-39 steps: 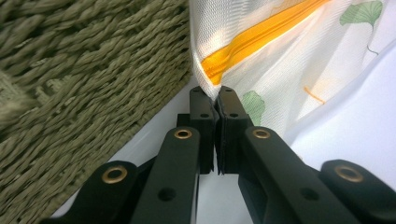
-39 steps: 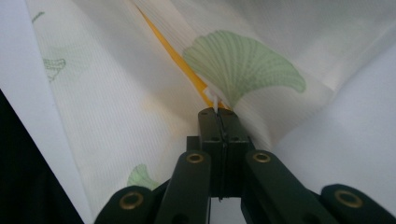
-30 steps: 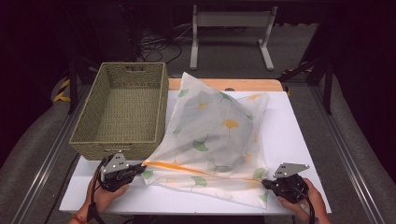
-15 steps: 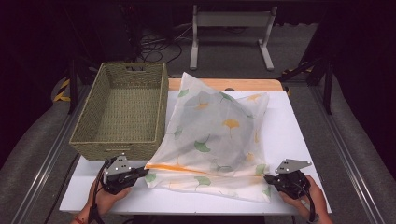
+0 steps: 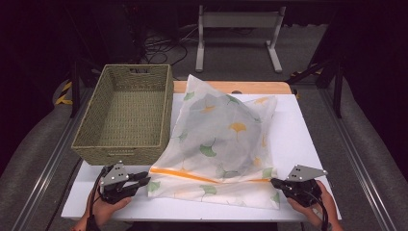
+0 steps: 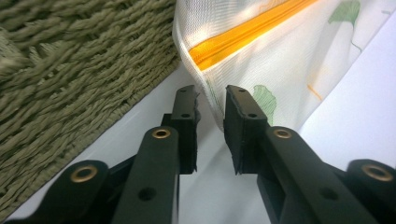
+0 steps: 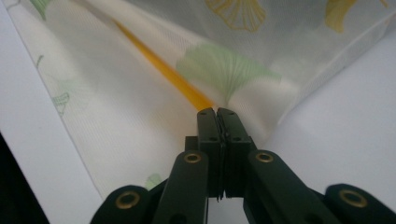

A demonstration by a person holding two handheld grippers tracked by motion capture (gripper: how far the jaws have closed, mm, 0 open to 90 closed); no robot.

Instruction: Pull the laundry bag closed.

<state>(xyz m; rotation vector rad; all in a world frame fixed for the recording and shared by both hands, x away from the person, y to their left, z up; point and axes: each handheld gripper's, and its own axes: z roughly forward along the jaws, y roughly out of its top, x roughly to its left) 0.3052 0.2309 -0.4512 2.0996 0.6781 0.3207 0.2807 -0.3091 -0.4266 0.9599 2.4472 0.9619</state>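
I am working a mesh bag [image 5: 222, 144] that lies across the middle of the white table [image 5: 303, 144], its orange zipper [image 5: 207, 176] running along the near edge from about 8 o'clock to 4 o'clock. A woven basket [image 5: 126, 115] sits just beside it at 10 o'clock, touching the bag's left side.

What has just changed is my left gripper [image 5: 142, 180]: its jaws have just been opening. A second ago they were pinched on the bag's left corner by the zipper's end. Now, in the left gripper view, the pads stand apart with the mesh edge [image 6: 212, 109] hanging loose in the gap, touching at most one pad and pressed by neither. The hand itself has hardly shifted.

My right gripper [image 5: 275, 183] is pressed together on the bag's right corner, at the zipper's other end; in the right gripper view the jaws meet with the fabric [image 7: 219, 105] caught at their tips.

I read this as letting go on the left: the bag has been spread flat and that corner is set down. Likely the right corner gets released next, or I regrip the zipper pull with the left.
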